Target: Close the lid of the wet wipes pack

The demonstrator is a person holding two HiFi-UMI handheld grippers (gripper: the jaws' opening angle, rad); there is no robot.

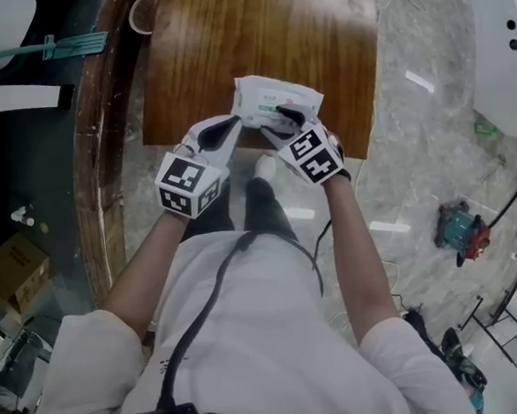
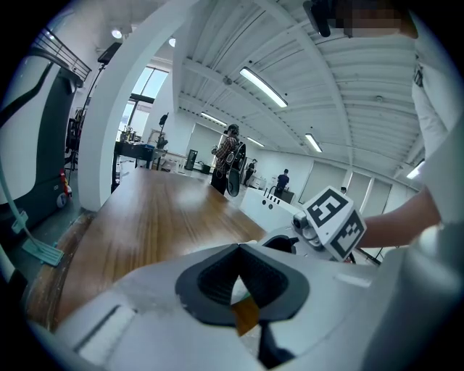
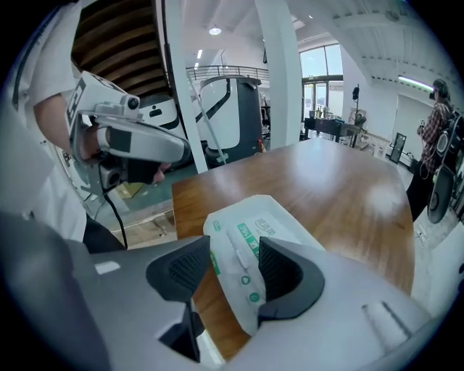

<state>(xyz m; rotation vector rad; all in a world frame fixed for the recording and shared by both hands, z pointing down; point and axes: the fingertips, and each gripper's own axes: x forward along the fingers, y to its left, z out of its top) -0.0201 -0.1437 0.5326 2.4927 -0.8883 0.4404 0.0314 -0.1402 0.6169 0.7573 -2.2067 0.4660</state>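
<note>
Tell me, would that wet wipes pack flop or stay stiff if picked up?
Probably floppy: the wet wipes pack looks like a soft, wrinkled pouch. Maybe slippery too; its film looks smooth between the right tongs. It shouldn't roll; it's flat.

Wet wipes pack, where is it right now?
In the head view the wet wipes pack is at the wooden table's near edge, in the middle, between the right gripper's jaws with the left gripper at its left side.

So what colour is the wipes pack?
The wet wipes pack is white with green print; see right gripper view.
</note>
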